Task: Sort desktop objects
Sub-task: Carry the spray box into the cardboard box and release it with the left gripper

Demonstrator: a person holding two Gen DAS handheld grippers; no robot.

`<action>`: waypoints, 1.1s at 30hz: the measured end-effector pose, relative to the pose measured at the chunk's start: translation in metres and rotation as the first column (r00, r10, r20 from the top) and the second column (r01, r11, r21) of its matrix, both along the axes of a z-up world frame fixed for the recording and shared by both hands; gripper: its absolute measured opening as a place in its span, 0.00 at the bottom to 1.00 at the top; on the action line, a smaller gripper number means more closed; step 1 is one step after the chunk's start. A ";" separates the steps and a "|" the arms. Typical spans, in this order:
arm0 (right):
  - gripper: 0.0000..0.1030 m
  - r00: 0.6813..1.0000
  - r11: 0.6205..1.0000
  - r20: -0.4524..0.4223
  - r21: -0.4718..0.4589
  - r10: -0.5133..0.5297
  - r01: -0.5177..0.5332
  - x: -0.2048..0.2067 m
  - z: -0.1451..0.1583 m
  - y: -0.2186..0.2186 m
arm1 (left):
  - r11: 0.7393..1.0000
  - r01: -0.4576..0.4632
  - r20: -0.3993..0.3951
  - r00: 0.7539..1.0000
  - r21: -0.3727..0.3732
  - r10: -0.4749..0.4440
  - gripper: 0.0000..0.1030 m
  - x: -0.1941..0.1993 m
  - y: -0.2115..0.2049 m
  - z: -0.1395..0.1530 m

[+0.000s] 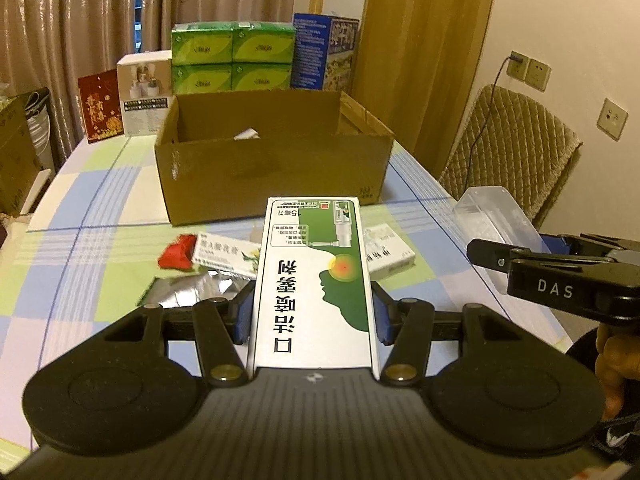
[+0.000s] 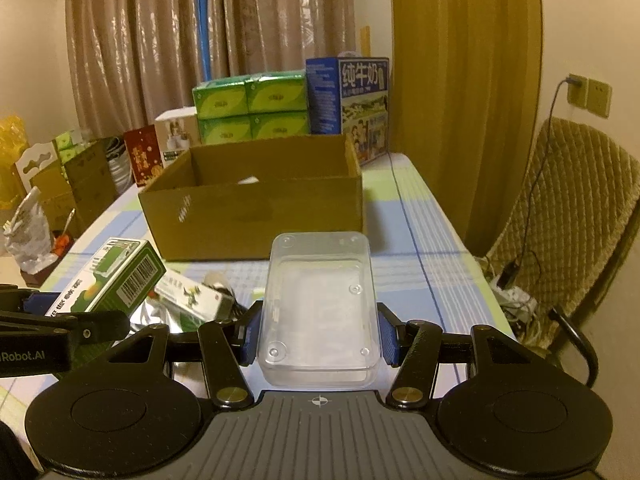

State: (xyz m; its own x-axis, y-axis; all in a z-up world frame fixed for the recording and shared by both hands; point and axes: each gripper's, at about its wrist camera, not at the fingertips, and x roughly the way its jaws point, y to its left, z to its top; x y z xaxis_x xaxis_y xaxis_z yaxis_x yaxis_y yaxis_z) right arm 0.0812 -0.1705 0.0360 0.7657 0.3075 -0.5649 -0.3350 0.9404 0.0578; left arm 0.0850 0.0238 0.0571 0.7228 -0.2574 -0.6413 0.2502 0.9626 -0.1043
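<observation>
While both claws are loaded, we list the holdings as follows: the left claw (image 1: 313, 312) is clamped on a green-and-white throat-spray carton (image 1: 314, 280), its blue pads pressed to the carton's two long sides, the carton lifted clear of the desk (image 1: 100, 204) and pointing toward the open cardboard box (image 1: 272, 176); the right claw (image 2: 319, 334) is clamped on a clear plastic container (image 2: 320, 304), gripped at its near end, likewise raised and aimed at the same box. We see the two claws side by side, each showing at the edge of the other's view. On the checked cloth of the desk, below and between the claws, we record a white medicine carton with a yellow flower (image 1: 226, 258), a red wrapper (image 1: 176, 258) just beside it, a silver foil pouch (image 1: 184, 292) nearer to us, and a second white carton (image 1: 390, 252) partly hidden behind the spray carton. Inside the cardboard box we can make out only a small white item (image 1: 246, 134), too hidden to identify. Behind the box stand four stacked green tissue packs (image 1: 232, 58), a blue milk case (image 2: 352, 100), a white product box (image 1: 146, 92) and a red card (image 1: 100, 106). A quilted chair (image 1: 508, 148) stands to the right of the desk.
</observation>
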 end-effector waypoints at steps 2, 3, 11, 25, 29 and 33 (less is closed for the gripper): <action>0.52 1.000 1.000 0.005 0.002 0.007 -0.007 0.005 0.003 0.005 | 1.000 -0.006 0.001 1.000 0.000 0.006 0.49 0.005 0.003 0.002; 0.52 1.000 1.000 0.007 0.004 0.010 -0.010 0.007 0.004 0.007 | 1.000 -0.008 0.002 1.000 0.001 0.008 0.49 0.007 0.005 0.003; 0.52 0.999 0.999 -0.001 0.005 0.038 -0.038 0.025 0.005 0.022 | 1.000 -0.023 -0.006 1.000 0.001 0.023 0.49 0.022 0.015 0.004; 0.52 0.998 0.998 0.011 -0.023 0.057 -0.057 0.065 0.011 0.032 | 1.000 -0.009 -0.015 1.000 0.018 0.009 0.49 0.067 0.024 0.001; 0.52 0.997 0.998 0.023 -0.020 0.067 -0.067 0.086 0.019 0.036 | 1.000 0.004 -0.002 1.000 0.019 -0.004 0.49 0.091 0.024 0.009; 0.52 0.995 0.996 0.039 -0.015 0.088 -0.087 0.114 0.030 0.044 | 1.000 0.011 0.005 1.000 0.012 -0.011 0.49 0.120 0.026 0.019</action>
State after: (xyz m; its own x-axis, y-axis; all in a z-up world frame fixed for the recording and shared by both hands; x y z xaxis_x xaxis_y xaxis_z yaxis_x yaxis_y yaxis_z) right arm 0.1953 -0.1260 0.0664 0.7579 0.3669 -0.5395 -0.4178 0.9080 0.0306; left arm 0.2053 0.0500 0.0763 0.7232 -0.2575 -0.6408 0.2615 0.9609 -0.0910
